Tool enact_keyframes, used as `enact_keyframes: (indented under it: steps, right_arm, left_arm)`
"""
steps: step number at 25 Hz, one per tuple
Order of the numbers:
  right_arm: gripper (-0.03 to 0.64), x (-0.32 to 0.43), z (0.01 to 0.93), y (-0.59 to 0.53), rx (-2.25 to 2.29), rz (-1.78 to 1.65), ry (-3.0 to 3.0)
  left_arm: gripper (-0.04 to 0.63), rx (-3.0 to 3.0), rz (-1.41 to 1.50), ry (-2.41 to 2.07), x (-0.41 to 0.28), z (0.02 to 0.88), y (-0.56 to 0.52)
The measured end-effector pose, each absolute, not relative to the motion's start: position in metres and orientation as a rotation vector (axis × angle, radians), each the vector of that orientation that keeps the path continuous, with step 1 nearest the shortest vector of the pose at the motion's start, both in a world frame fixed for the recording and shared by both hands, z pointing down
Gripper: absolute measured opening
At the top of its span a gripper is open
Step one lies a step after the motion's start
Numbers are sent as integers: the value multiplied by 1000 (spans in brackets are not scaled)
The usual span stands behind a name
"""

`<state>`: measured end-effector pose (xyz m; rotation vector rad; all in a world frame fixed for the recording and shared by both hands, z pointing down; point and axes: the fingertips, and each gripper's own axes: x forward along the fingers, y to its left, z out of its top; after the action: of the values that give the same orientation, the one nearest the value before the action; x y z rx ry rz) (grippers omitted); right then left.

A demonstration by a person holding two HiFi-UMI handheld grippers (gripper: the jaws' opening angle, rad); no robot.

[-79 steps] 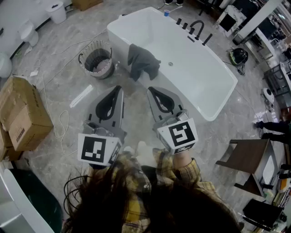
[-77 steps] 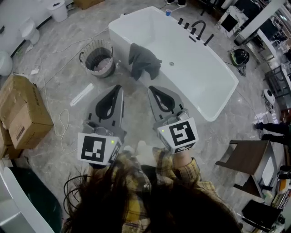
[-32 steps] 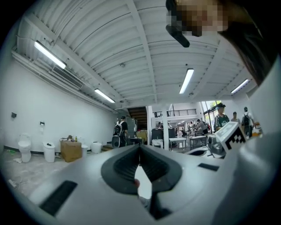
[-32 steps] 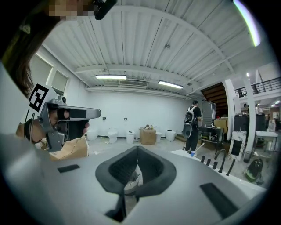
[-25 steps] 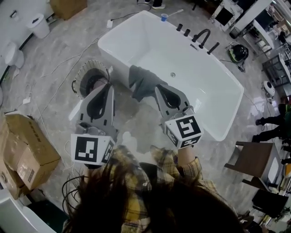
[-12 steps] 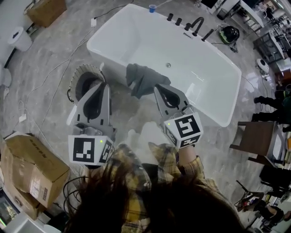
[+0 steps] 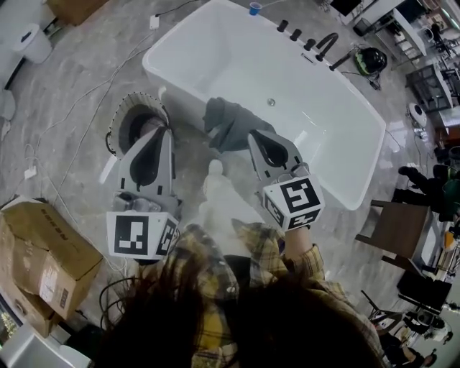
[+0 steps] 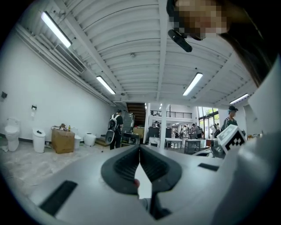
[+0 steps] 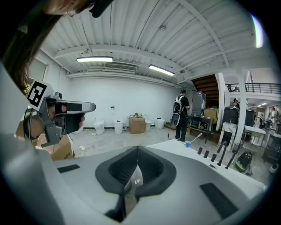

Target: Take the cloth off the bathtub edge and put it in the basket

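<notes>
One cloth (image 7: pixel 228 123), seemingly one basket (image 7: pixel 123 109)

One cloth (image 7: pixel 230 123) — one basket (image 7: pixel 122 109) — one bathtub (image 7: pixel 237 50)

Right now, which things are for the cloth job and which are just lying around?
For the job: cloth, bathtub, basket, left hand-held gripper, right hand-held gripper.

Just lying about: cardboard box, blue cup, chair.

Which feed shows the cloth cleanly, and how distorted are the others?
Head view: sharp, evenly lit, grey cloth plain on the bathtub rim. Left gripper view: heavy fisheye, dark corners, left claw soft. Right gripper view: same; neither shows the cloth.
</notes>
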<state>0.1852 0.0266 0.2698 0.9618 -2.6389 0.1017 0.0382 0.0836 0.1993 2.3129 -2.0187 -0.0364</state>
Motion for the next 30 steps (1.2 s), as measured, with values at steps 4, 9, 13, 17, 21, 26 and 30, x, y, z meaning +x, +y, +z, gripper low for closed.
enact_keyframes:
  steps: [4,9,13,17,21,26,30]
  right_arm:
    - [15,176,276,-8,953,125,-2637]
    - [16,167,277,-64,971,145,-2644]
    - [16,169,271,-108,996,159,-2655]
    - [16,171,264,-145,1009,150,-2660]
    - [16,173,266,-170,1011,153,-2658]
    - [17,168,274,-189,997,173,-2639]
    - [16,163,278,-198,1016,188,-2625]
  left_arm:
    - [17,2301,-8,-2000,33,200,51]
    - [17,2327,33,-1999,22,197,-8]
    - [17,2378,70,-1998,22,187,-56]
    - [17,2404,76,-1971,30,179,-96]
    - [17,2422,78,-1936,41,179,-121]
    - [17,2398,98,-1932,32,186,-143]
    - [17,2416,96,-1922,24,182,-156]
